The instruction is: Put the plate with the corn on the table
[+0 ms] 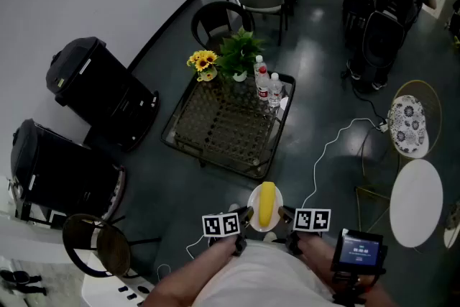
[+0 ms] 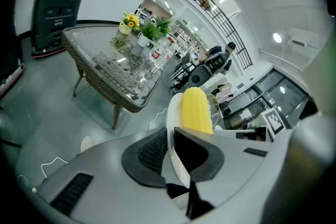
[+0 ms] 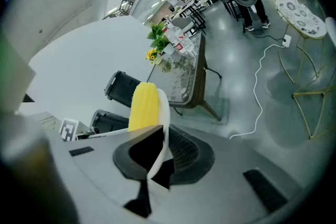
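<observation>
Stood over a dark grey floor with both forearms drawn in against the body. Held the left gripper (image 1: pixel 246 218) low and just ahead of the waist, marker cube facing up, jaws aimed inward and forward. Held the right gripper (image 1: pixel 284 216) opposite it in the same way, level with the left.

Pinched the left edge of a small round white plate (image 1: pixel 254 206) in the left jaws, one dark pad above the rim and one below, closed down to the plate's thickness. Pinched the opposite edge in the right jaws, just as narrow. Carried the plate in the air between the two grippers, roughly level, near the body and well apart from the table.

Bore on the plate a single yellow cob of corn (image 1: pixel 267 203), husked, lying lengthwise away from the body along the middle and covering most of the plate's length. Showed rows of kernels and a rounded far tip in both gripper views.

Faced a square glass-topped wicker table (image 1: pixel 215 127) farther ahead, with a pot of yellow sunflowers (image 1: pixel 203 62), a green leafy plant (image 1: pixel 238 50) and clear bottles with red labels (image 1: pixel 264 83) clustered at its far corner. Passed two black bins (image 1: pixel 93 83) on the left and a thin white cable (image 1: pixel 323 154) on the floor to the right.
</observation>
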The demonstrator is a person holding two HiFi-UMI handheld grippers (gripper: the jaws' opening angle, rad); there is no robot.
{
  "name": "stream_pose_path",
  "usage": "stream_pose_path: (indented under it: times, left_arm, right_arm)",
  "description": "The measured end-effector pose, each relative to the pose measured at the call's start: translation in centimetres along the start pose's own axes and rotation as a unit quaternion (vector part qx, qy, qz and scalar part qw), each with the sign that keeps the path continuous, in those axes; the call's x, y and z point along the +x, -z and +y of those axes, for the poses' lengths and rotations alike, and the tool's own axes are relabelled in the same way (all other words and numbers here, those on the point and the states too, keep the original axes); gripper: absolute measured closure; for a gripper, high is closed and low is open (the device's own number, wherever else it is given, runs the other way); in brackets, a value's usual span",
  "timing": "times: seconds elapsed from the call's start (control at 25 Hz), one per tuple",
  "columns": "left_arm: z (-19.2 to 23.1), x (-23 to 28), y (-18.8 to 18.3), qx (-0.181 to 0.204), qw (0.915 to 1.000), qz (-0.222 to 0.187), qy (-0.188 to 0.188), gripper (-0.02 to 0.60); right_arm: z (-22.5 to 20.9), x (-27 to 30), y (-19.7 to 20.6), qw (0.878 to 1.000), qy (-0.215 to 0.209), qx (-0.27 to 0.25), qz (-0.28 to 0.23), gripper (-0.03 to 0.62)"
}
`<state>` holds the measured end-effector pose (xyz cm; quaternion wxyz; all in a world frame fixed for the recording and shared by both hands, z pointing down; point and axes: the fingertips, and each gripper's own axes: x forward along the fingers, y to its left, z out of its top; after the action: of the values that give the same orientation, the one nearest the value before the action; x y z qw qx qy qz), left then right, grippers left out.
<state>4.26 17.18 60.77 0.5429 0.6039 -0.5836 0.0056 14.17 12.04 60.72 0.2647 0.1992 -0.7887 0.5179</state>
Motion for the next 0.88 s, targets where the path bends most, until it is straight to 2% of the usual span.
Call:
stream_pose_path:
  times: [0.16,0.4,0.88]
  left_arm:
    - [-2.9,-1.1,3.0,0.017,0.9995,0.019,0.017,0.535]
    - [-4.7,-3.3,5.9,0.032,0.9984,0.025,0.038,0.535]
    - [-1.7,-8.5,7.2,0.027,0.9979,0.021,0.054,0.535]
  right_arm:
    - [-0.3,-4.0,2.7,0.999,0.014,0.016,-0.024,0.553]
    - [0.6,-7.2,5.9,0.997,0.029,0.012,-0.067,0.553]
    - [5.1,-5.8,9.8,0.995,0.001,0.043,-0.094,0.553]
